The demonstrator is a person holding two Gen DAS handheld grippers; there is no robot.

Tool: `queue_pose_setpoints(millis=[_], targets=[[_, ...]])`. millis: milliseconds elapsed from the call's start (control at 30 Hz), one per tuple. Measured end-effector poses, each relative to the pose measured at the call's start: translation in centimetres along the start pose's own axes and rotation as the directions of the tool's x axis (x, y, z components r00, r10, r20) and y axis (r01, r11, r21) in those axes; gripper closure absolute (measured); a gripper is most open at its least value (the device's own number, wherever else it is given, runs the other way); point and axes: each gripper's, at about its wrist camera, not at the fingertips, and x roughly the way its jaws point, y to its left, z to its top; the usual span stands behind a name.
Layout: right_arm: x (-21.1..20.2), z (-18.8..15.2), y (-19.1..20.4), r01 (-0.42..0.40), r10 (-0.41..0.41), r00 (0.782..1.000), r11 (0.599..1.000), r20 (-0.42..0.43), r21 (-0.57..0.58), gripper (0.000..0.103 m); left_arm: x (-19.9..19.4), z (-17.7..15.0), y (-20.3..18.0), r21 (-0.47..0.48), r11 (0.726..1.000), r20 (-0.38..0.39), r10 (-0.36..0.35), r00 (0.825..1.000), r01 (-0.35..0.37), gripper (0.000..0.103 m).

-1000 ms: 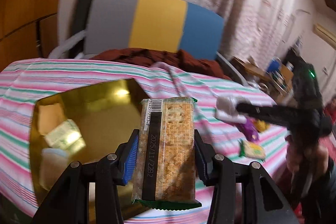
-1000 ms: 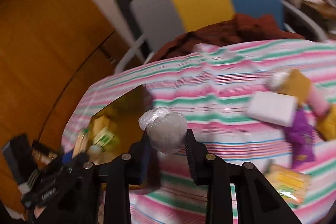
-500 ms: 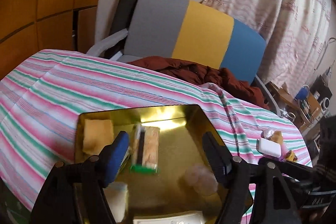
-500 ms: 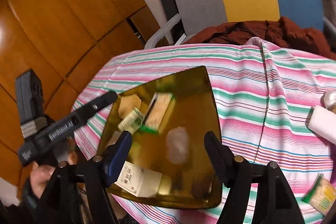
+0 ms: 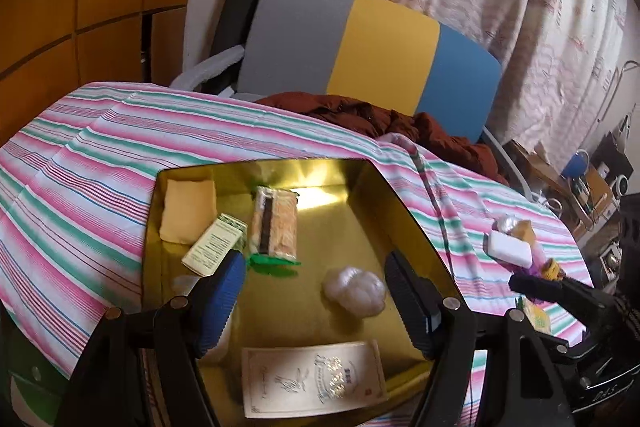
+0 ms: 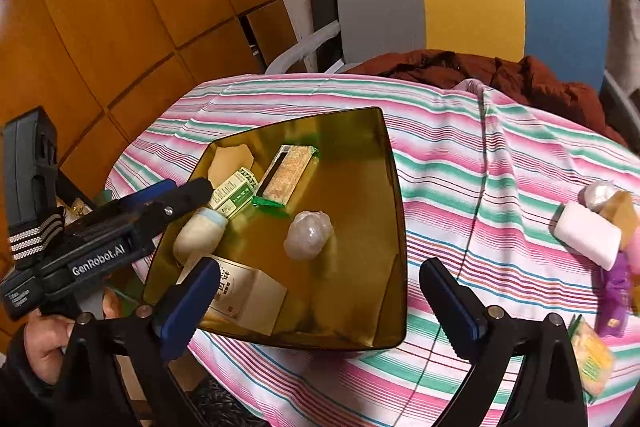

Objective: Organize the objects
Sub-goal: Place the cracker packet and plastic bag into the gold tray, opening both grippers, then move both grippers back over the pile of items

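A gold tray (image 5: 404,211) (image 6: 394,187) sits on the striped tablecloth. In it lie a cracker packet (image 5: 274,223) (image 6: 290,175), a white wrapped ball (image 5: 354,291) (image 6: 308,235), a green-and-white box (image 5: 214,245) (image 6: 234,193), a pale yellow packet (image 5: 186,211), a white bottle (image 6: 200,233) and a printed white box (image 5: 312,383) (image 6: 244,291). My left gripper (image 5: 314,287) (image 6: 184,191) hangs open above the tray's near side, holding nothing. My right gripper (image 6: 320,297) is open and empty over the tray's near edge; its tip (image 5: 520,283) shows at the right.
Loose items lie on the cloth to the right: a white block (image 6: 588,237) (image 5: 508,247), a purple packet (image 6: 614,291), a yellow packet (image 6: 592,355) and a silvery ball (image 6: 598,193). A grey, yellow and blue chair (image 5: 384,43) with a brown garment stands behind the table.
Both grippers have opened and drawn back. The cracker packet left my left gripper and the white ball left my right one; both now lie in the tray.
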Motion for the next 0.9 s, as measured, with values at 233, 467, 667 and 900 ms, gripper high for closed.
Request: queue_pose_setpoints(millis=[233, 467, 667, 900], targets=[[-1.2, -0.2, -1.9, 0.028, -0.029, 0.999, 0.998, 0.028, 0.051, 0.000, -0.2, -0.3, -1.3, 0.027, 1.000, -0.014, -0.001, 1.000, 0.002, 0.031], [-1.8, -0.5, -4.6, 0.077, -0.082, 0.996, 0.990, 0.034, 0.118, 0.000, -0.7, -0.2, -2.8, 0.056, 0.997, -0.008, -0.047, 0.999, 0.048, 0.031], [-2.8, -1.0, -8.1, 0.136, -0.145, 0.989, 0.971, 0.028, 0.199, 0.000, -0.5, -0.3, -4.2, 0.067, 0.993, -0.032, -0.097, 0.995, 0.099, 0.031], [-5.5, -1.7, -14.3, 0.243, -0.261, 0.965, 0.926, 0.024, 0.289, 0.000, -0.4, -0.8, -7.7, 0.141, 0.975, -0.064, -0.165, 0.984, 0.173, 0.031]])
